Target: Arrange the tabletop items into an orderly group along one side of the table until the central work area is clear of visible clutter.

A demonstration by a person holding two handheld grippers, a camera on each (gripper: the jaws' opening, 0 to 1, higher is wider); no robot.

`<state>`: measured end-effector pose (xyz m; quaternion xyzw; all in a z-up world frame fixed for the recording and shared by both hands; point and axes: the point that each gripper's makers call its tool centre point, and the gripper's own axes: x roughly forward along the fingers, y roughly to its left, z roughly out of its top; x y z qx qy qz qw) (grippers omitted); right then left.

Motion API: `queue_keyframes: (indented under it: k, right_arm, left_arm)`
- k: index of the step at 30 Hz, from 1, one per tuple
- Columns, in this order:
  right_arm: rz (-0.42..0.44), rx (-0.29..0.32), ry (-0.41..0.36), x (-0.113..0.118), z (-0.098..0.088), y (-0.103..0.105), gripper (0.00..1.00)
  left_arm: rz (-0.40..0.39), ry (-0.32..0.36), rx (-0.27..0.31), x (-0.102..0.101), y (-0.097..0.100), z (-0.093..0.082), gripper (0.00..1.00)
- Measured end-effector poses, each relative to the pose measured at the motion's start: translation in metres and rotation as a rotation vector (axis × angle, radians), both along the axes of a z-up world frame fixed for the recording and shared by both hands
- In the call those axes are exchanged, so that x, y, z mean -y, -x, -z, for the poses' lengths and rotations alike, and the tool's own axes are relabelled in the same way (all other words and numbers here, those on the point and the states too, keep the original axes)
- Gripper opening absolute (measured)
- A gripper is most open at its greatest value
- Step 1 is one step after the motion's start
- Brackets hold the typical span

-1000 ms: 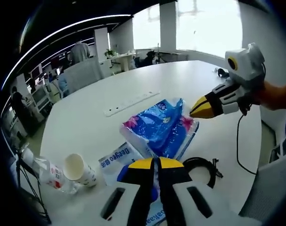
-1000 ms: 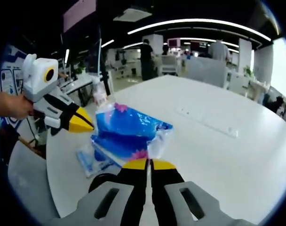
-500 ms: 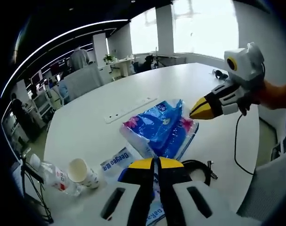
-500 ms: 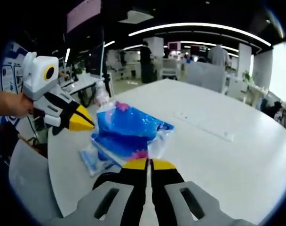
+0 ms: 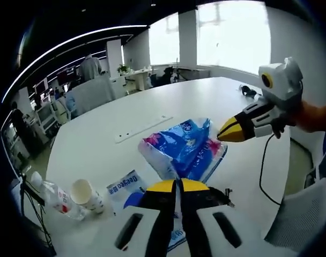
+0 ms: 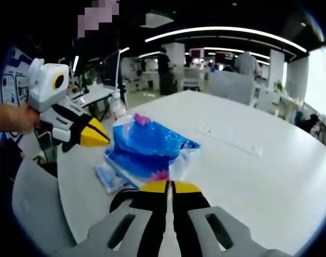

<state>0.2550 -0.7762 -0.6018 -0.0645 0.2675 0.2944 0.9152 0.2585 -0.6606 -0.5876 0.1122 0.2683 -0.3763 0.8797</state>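
In the left gripper view, the left hand-held gripper (image 5: 178, 186) is seen rising from the bottom with its 2 yellow-tipped jaws pressed together and nothing held between them. Just beyond the tips, a blue tissue pack (image 5: 184, 147) with pink flower print is seen lying on the white surface (image 5: 98, 139), near the edge closest to the camera. A flat wipes packet (image 5: 125, 186) (white and blue, with printed lettering) lies beside it, partly hidden by the jaws. A black cable (image 5: 221, 194) is glimpsed just right of the jaws. Further left, a paper cup (image 5: 86, 193) lies on its side, touching or just beside a clear plastic bottle (image 5: 54, 197), also on its side. A white power strip (image 5: 142, 127) lies further back on the surface.

The right hand-held gripper (image 5: 227, 130) is held above the surface to the right of the tissue pack, its jaws closed and empty, gripped by a hand (image 5: 313, 116).

In the right gripper view, the right hand-held gripper's own jaws are seen together, with the tissue pack just ahead and the left one hovering at its left.
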Motion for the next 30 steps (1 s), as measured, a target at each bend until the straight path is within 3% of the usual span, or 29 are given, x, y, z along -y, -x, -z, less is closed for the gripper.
queue_keyframes:
  k: [5, 30]
  right_arm:
    - [0.012, -0.001, -0.002, 0.008, 0.002, 0.007, 0.00]
    - [0.052, -0.040, 0.016, 0.037, 0.022, 0.036, 0.00]
  left_arm:
    - [0.028, -0.009, 0.016, 0.008, 0.007, 0.000, 0.01]
    - [0.093, 0.019, -0.015, 0.045, 0.034, 0.015, 0.02]
